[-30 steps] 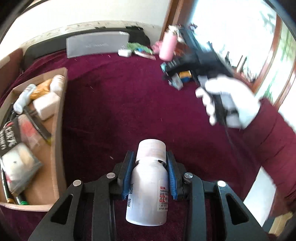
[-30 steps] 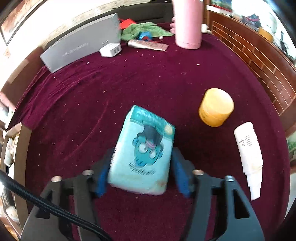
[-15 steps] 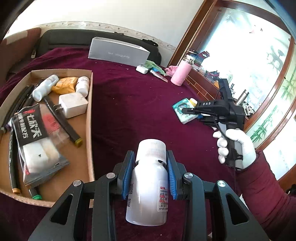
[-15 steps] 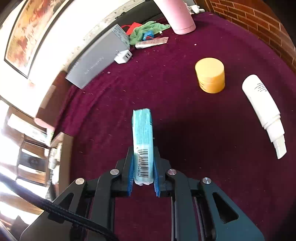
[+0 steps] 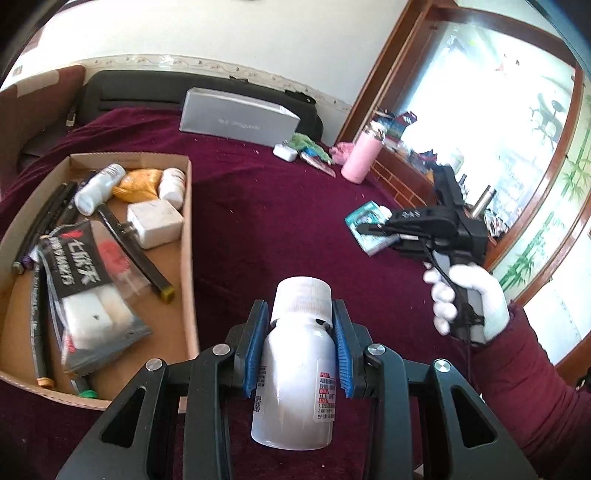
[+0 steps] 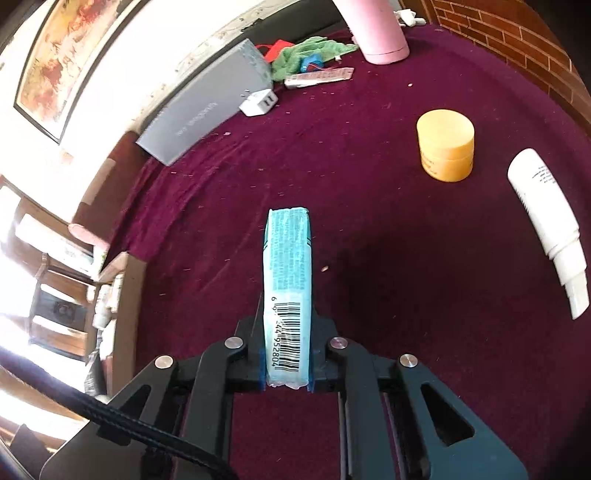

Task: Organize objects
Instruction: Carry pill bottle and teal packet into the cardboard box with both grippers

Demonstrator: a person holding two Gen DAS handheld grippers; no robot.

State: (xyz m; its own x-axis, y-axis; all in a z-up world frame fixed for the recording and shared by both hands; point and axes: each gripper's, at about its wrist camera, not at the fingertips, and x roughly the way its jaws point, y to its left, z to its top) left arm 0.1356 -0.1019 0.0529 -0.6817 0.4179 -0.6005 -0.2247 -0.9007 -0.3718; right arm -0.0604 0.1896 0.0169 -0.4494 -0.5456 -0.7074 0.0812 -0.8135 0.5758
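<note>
My left gripper [image 5: 300, 343] is shut on a white pill bottle [image 5: 295, 373], cap pointing away, held above the maroon cloth just right of a cardboard box [image 5: 186, 236]. The box holds pens, small white bottles, a white charger and a black packet. My right gripper [image 6: 286, 363] is shut on a light-blue tissue pack [image 6: 288, 280], gripped edge-on with its barcode up and lifted off the cloth. In the left wrist view the right gripper [image 5: 364, 230] holds that tissue pack [image 5: 369, 230] at mid right, in a white-gloved hand [image 5: 469, 302].
A yellow jar [image 6: 446, 149] and a white tube [image 6: 546, 225] lie on the cloth to the right. A grey box [image 6: 207, 110], a white adapter [image 6: 258, 103], green cloth [image 6: 306, 53] and a pink flask [image 6: 376, 29] sit at the far edge.
The right gripper closed on the tissue pack, turned it on edge and lifted it. The left gripper swung with the bottle so the cardboard box came further into view.
</note>
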